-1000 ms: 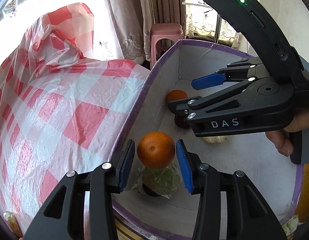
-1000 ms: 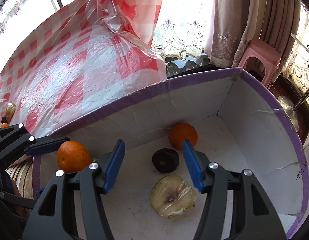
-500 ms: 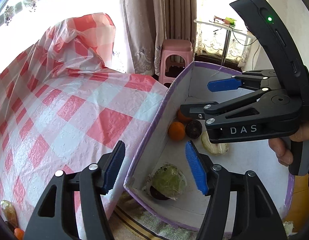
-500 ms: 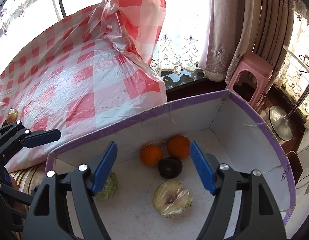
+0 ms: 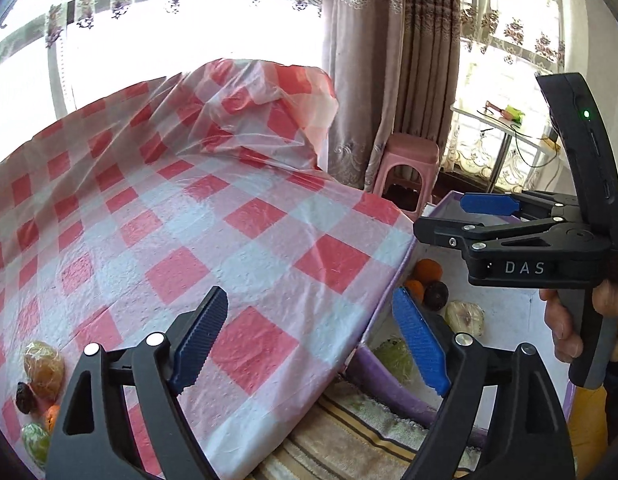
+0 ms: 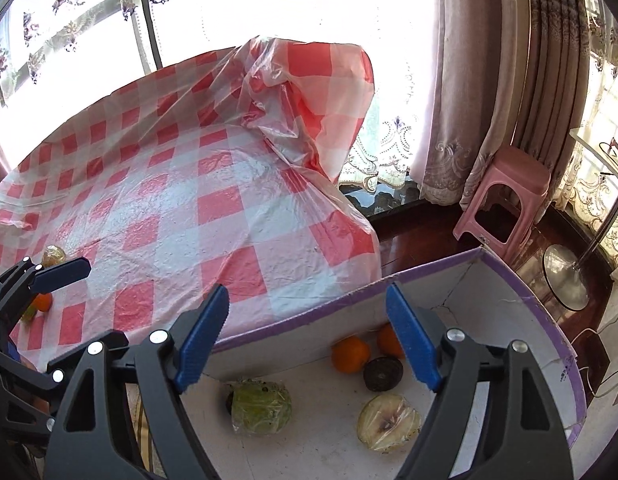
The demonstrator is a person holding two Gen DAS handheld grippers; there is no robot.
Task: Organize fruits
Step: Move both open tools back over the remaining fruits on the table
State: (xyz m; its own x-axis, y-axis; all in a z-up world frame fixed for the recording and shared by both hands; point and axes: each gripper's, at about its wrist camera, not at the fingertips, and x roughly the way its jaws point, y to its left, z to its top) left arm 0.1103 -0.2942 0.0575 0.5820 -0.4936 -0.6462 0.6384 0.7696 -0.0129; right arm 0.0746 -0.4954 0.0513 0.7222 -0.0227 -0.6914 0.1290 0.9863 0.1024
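A white box with a purple rim (image 6: 429, 276) stands beside the table and holds two oranges (image 6: 350, 354), a dark round fruit (image 6: 383, 373), a wrapped pale half fruit (image 6: 389, 422) and a wrapped green fruit (image 6: 260, 406). My right gripper (image 6: 305, 340) is open and empty above the box's near edge. My left gripper (image 5: 309, 342) is open and empty over the table's edge. Several fruits (image 5: 43, 368) lie at the table's left, also in the right wrist view (image 6: 53, 256). The box shows in the left wrist view (image 5: 389, 376).
The table wears a red and white checked plastic cloth (image 5: 189, 220), bunched up at the far end (image 6: 301, 92). A pink stool (image 6: 505, 196) and curtains stand behind the box. A fan base (image 6: 565, 276) sits on the floor at right. A striped rug (image 5: 349, 432) lies below.
My left gripper let go of the orange, which now lies in the box by the other orange. Both grippers rose and drew back toward the table.
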